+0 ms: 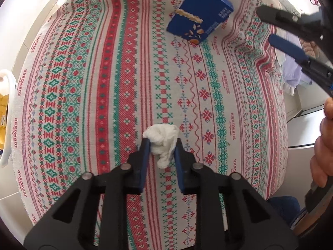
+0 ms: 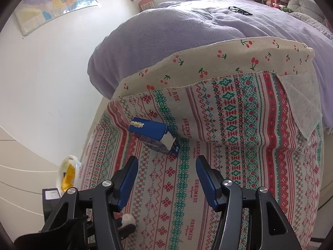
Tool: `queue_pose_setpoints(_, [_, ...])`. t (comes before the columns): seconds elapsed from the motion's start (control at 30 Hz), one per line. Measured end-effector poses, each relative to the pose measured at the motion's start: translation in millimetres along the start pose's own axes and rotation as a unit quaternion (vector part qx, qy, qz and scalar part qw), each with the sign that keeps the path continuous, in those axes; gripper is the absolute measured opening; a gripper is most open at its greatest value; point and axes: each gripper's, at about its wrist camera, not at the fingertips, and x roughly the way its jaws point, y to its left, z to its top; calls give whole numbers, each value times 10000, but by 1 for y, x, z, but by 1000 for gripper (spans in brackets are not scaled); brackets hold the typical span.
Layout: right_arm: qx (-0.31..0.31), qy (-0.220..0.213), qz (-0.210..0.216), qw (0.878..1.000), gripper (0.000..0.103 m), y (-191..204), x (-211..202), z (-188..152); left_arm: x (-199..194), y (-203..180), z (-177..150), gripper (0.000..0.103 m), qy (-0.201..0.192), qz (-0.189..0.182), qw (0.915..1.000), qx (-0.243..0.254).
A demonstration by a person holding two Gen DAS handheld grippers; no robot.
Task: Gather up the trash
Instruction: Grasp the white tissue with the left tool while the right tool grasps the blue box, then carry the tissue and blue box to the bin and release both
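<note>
White crumpled tissue (image 1: 162, 145) sits low in the middle of the left wrist view, and the left gripper (image 1: 162, 145) has it pinched between its blue pads (image 1: 145, 156), one pad pressed in on each side of the wad. Under it there's a tablecloth (image 1: 104, 104) with red and green stitch-style stripes and "HANDMADE" printed along them.

Toward the top of that same view, a bit right of centre, lies a blue box (image 1: 199, 14), torn open, flat on the cloth and well apart from the tissue. The right gripper (image 1: 268, 25) pokes in from the upper right edge, and the person's hand (image 1: 322, 141) shows at the right edge lower down.

In the right wrist view the right gripper (image 2: 166, 162) has its fingers spread wide with nothing between them, just tablecloth (image 2: 229, 145). The box (image 2: 154, 135) is a little above and left of the gap, near the fingertips but not touching. The tissue (image 2: 129, 218) peeks out at the bottom left, partly hidden behind the left finger.

On the left edge of that view there's a white bag (image 2: 69, 173) with something yellow in it, beside the table. A lilac blanket (image 2: 187, 27) fills the upper part of the frame, with black glasses (image 2: 239, 10) lying on it, a cherry-print cloth (image 2: 208, 62) below it, and a map (image 2: 56, 2) on the wall at upper left.
</note>
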Motion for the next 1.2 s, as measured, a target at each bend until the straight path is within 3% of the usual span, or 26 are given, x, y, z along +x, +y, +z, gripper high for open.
queue_pose_setpoints(0.27, [37, -38, 67, 10000, 59, 0, 11, 2, -27, 29, 3, 21, -148, -172, 9997, -63])
queue_pose_setpoints(0.5, [120, -164, 227, 9995, 80, 2, 24, 12, -50, 53, 4, 21, -357, -120, 9991, -189])
queue_pose_setpoints(0.67, [-33, -214, 59, 9997, 84, 20, 45, 17, -54, 51, 5, 21, -484, -56, 9985, -268])
queue_pose_setpoints(1.07, [-299, -488, -713, 9958, 83, 56, 82, 12, -80, 82, 2, 21, -660, -125, 9967, -458])
queue_pose_setpoints(1.13, [-343, -609, -714, 9950, 77, 58, 79, 12, -84, 88, 1, 21, -689, -154, 9963, -482])
queue_pose_setpoints(1.17, [-333, -635, -716, 9949, 64, 57, 77, 12, -86, 91, 1, 21, -704, -160, 9962, -484])
queue_pose_setpoints(1.2, [-322, -632, -738, 9947, 63, 59, 76, 12, -89, 92, 0, 21, -724, -152, 9961, -490])
